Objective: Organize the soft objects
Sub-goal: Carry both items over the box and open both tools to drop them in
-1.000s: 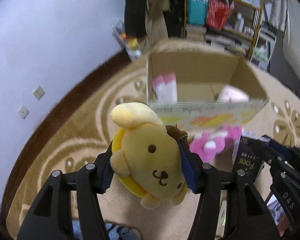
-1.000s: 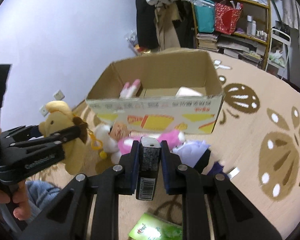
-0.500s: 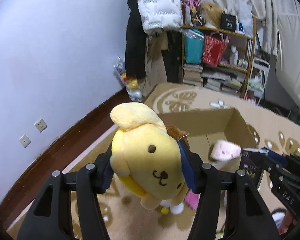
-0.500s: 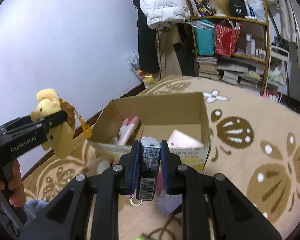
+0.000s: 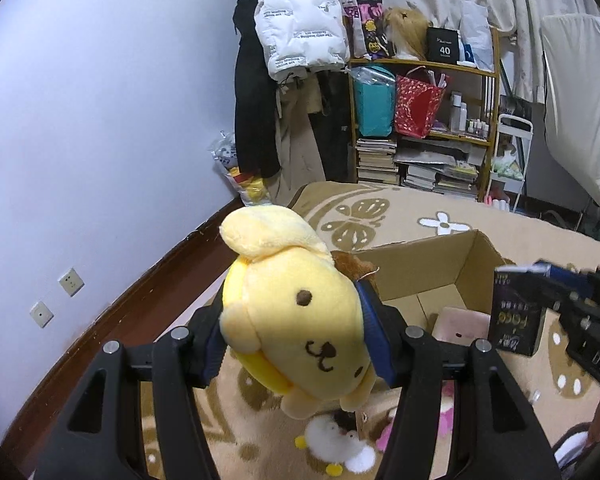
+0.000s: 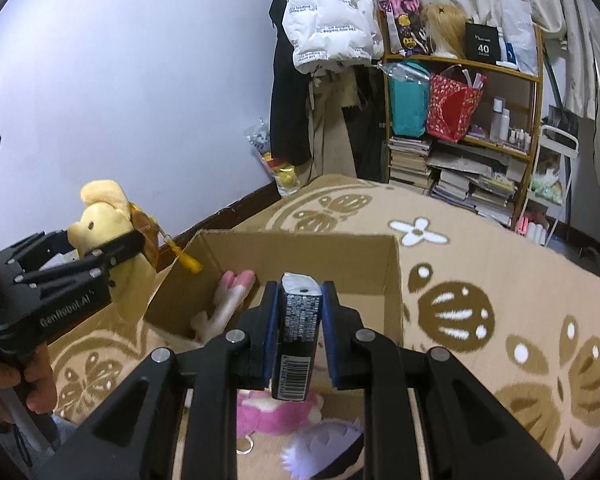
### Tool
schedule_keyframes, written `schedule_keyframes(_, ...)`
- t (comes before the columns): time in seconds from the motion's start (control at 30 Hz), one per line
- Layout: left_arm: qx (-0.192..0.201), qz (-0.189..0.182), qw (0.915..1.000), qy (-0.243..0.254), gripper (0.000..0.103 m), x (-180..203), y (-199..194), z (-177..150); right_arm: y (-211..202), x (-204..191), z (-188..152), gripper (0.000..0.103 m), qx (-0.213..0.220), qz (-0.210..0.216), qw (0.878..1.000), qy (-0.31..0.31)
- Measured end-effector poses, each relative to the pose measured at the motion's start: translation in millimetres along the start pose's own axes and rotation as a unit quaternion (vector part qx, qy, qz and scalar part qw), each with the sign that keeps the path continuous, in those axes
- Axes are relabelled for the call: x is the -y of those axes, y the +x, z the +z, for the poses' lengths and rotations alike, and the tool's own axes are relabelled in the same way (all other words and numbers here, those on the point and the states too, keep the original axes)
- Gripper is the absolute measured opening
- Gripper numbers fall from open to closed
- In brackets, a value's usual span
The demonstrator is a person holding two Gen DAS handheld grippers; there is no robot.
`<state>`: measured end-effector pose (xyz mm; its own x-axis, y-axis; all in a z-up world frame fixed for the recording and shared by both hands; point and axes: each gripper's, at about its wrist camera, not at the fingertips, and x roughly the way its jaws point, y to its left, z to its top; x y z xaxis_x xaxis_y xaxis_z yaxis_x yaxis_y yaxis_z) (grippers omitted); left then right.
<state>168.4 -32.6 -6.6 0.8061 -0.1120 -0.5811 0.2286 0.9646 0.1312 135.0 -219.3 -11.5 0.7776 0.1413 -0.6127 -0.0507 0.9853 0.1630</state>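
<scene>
Gripping a yellow plush dog (image 5: 300, 332), left gripper (image 5: 296, 340) holds it at 10 o'clock off the open brown cardboard box (image 6: 396, 280). Right gripper (image 6: 298, 332) clamps a slim black carton (image 6: 296, 336) above the box's near edge. Pink plush (image 6: 228, 296) lies inside, 9 o'clock side.

— Your left gripper (image 6: 112, 256)?
— Black plastic frame, silver screws, white lettering along its side.
— Your right gripper (image 6: 300, 320)?
— Black ribbed arms, four silver screws, blue pads (image 6: 269, 328).
</scene>
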Motion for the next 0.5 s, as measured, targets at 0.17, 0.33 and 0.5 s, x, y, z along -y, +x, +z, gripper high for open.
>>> schedule_keyframes(0.17,0.001,-0.005,1.0000,0.003,0.058,4.3,14.4,1.4,10.1,4.9,8.7,0.021,0.004,0.002,1.000,-0.002)
schedule_keyframes(0.33,-0.001,-0.010,0.9999,0.009,0.058,10.7,26.9,0.5,16.1,7.0,6.3,0.021,0.016,0.005,1.000,0.006)
schedule_keyframes(0.5,-0.024,-0.027,0.9993,0.012,0.061,18.0,39.7,-7.3,29.1,9.8,3.1,0.022,0.015,0.009,1.000,0.013)
